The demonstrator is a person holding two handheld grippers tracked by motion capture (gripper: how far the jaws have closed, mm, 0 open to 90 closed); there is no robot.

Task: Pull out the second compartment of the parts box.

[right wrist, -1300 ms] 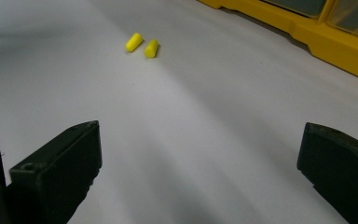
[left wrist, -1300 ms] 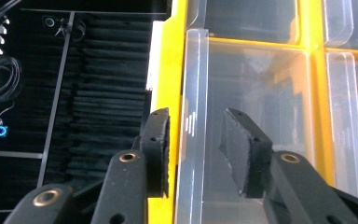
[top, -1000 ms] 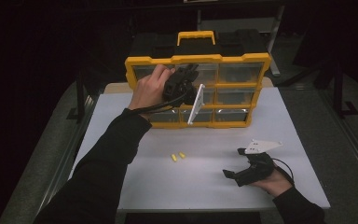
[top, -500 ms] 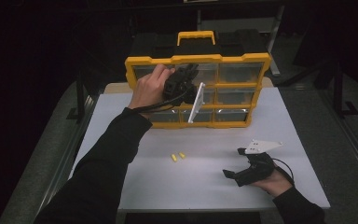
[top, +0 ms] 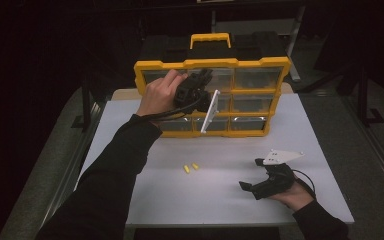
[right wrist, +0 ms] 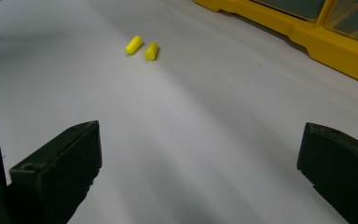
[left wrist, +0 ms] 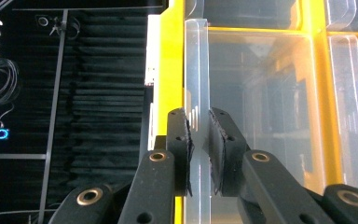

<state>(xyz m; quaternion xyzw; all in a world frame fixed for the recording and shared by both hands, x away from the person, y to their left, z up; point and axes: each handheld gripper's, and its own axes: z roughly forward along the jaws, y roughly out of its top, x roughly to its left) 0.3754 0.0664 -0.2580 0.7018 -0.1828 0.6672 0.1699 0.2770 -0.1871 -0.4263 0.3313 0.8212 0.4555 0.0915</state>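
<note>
Not much has shifted since a second ago, both hands sit where they were, but the left tongs (left wrist: 199, 154) have just been closing and are now pinched on the clear pull tab (left wrist: 196, 79) of a drawer (left wrist: 261, 107). Going big to small: the white desk (top: 300, 130) carries the yellow organizer (top: 212, 63) standing upright at the back, with its rows of see-through drawers. The left tongs (top: 196, 89) are up at the top-left drawer, pads (left wrist: 181, 149) squeezing the tab from both sides, so that drawer looks shut in its slot for now. The right tongs (top: 256, 186) rest on the desk near the front right, spread wide with nothing between them, aimed toward the two little yellow earplugs (top: 189, 168) lying side by side mid-desk, well apart from the organizer. My guess is the step is pulling that drawer open. I'd pull straight out along the slot, no twisting, since the tab is thin and slick and could slip, and go slowly so the organizer doesn't tip forward.
</note>
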